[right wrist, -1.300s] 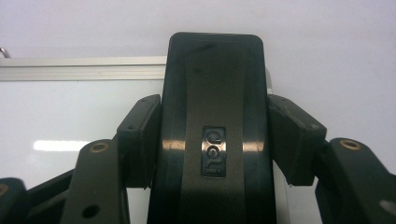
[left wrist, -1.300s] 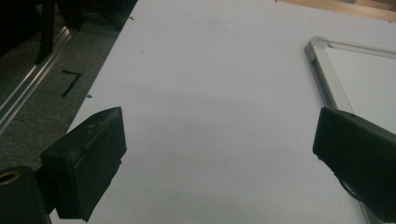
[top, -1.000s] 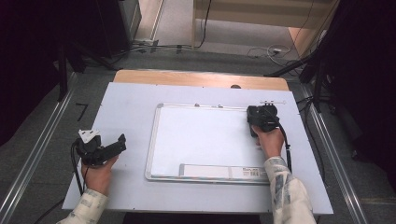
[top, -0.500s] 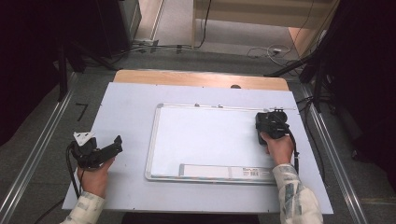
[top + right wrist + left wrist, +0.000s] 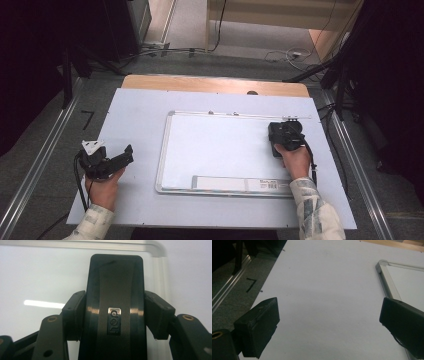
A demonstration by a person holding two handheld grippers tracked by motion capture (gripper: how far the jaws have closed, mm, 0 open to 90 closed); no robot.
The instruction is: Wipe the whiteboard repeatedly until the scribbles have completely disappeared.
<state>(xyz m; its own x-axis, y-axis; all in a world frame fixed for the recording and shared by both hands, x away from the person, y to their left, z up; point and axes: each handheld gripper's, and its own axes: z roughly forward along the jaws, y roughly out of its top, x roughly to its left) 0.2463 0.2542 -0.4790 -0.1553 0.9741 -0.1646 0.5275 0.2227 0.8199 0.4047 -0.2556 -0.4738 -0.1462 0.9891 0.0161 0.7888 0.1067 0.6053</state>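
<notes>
A black block-shaped eraser (image 5: 115, 290) with a small silver logo plate stands between the jaws of my right gripper (image 5: 115, 312), which are shut on its two long sides. It rests on the whiteboard (image 5: 220, 150) close to the board's far right corner, whose silver frame (image 5: 155, 250) curves just beyond it. In the high view my right gripper (image 5: 285, 134) sits over the board's right edge. My left gripper (image 5: 120, 159) hovers over the pale table left of the board, jaws wide open with nothing between them (image 5: 329, 322).
The whiteboard's aluminium frame corner (image 5: 384, 270) lies just right of the left gripper. A printed strip (image 5: 235, 184) runs along the board's near edge. The pale table top (image 5: 140, 115) ends at a wooden edge (image 5: 215, 85) at the back, with metal rails and cables on the floor.
My right gripper with the eraser has slid a little toward the person along the board's right side. The left gripper has stayed put.
</notes>
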